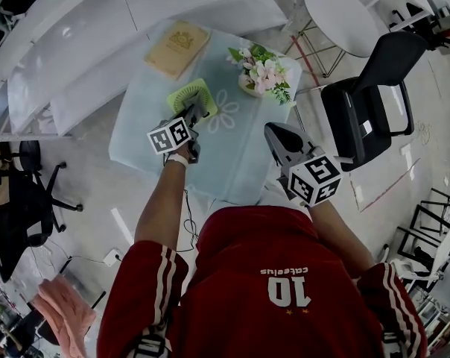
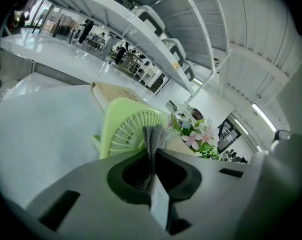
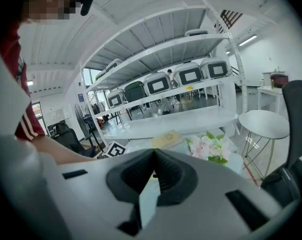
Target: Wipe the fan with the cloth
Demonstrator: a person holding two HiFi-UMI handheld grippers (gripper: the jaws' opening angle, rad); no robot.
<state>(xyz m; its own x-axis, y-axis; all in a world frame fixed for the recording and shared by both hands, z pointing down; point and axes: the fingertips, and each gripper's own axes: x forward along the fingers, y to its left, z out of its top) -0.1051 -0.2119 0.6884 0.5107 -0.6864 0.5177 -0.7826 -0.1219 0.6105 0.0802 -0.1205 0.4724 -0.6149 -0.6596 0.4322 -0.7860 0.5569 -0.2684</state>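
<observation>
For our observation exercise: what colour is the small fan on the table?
The fan is light green, seen best in the left gripper view.

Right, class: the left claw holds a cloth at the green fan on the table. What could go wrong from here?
1. Nothing steadies the fan: the right claw hangs back, shut and empty, so a wiping push might slide the fan toward the flowers close by.
2. The left claw pinches only a narrow fold of cloth, so the cloth could slip out, or the hard tips could catch the fan's ribs.
</observation>
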